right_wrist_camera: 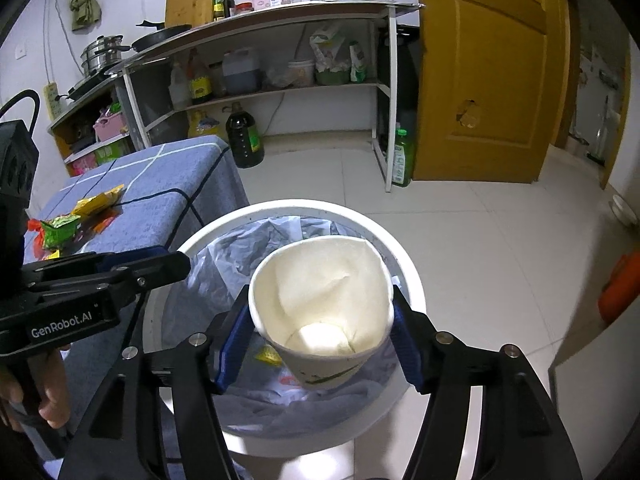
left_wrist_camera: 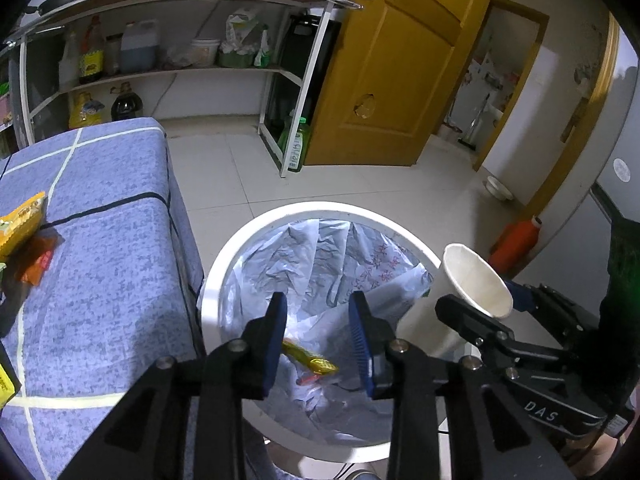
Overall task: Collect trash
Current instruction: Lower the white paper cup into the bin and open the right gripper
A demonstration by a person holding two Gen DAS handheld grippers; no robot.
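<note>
my right gripper [right_wrist_camera: 320, 340] was clamped on a white paper cup [right_wrist_camera: 322, 308], its blue pads pressing the cup's sides, mouth tilted toward me, above the white trash bin [right_wrist_camera: 408, 268]. my left gripper [left_wrist_camera: 318, 340] hung over the same bin with its fingers parted and nothing between them. inside the bin's plastic liner [left_wrist_camera: 304, 256] lay a yellow wrapper [left_wrist_camera: 310, 360], perhaps with a red scrap beside it. more snack wrappers [right_wrist_camera: 76, 216] sat on the blue tablecloth [right_wrist_camera: 160, 196].
</note>
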